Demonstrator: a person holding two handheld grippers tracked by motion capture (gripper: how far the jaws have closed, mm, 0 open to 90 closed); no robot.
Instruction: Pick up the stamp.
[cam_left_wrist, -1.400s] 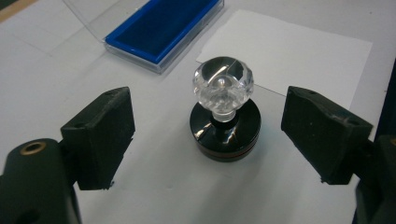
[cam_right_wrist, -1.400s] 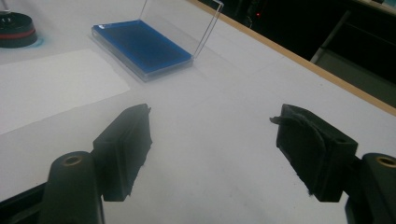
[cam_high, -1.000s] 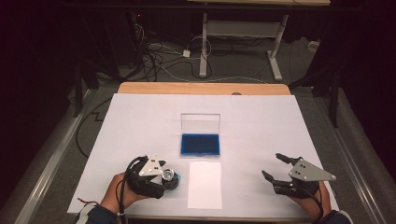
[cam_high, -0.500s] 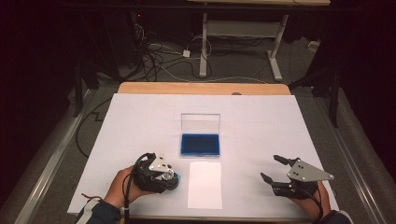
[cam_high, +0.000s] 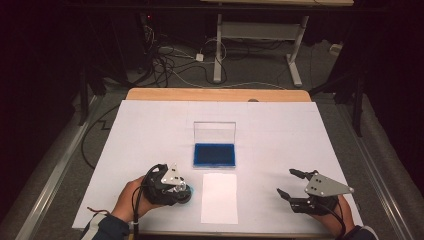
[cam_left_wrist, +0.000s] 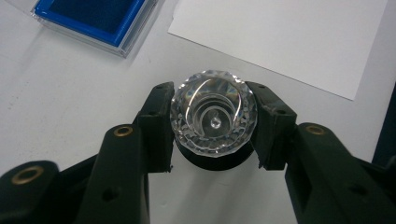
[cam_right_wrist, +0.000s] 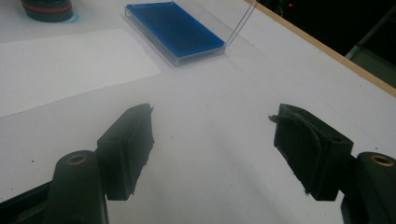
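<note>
Fingers (cam_left_wrist: 161, 126) of the left gripper (cam_left_wrist: 214, 123) pinch the faceted clear crystal knob on its black base (cam_left_wrist: 213, 116), upright near the bench's (cam_high: 150, 125) front edge; right gripper (cam_right_wrist: 212, 140) spread, having just narrowed, empty

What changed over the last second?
The left gripper has just been closing and now clamps the faceted clear knob of the stamp, which stands on the table. The right gripper, empty, has narrowed slightly. Ink pad case and paper sheet stayed put.
</note>
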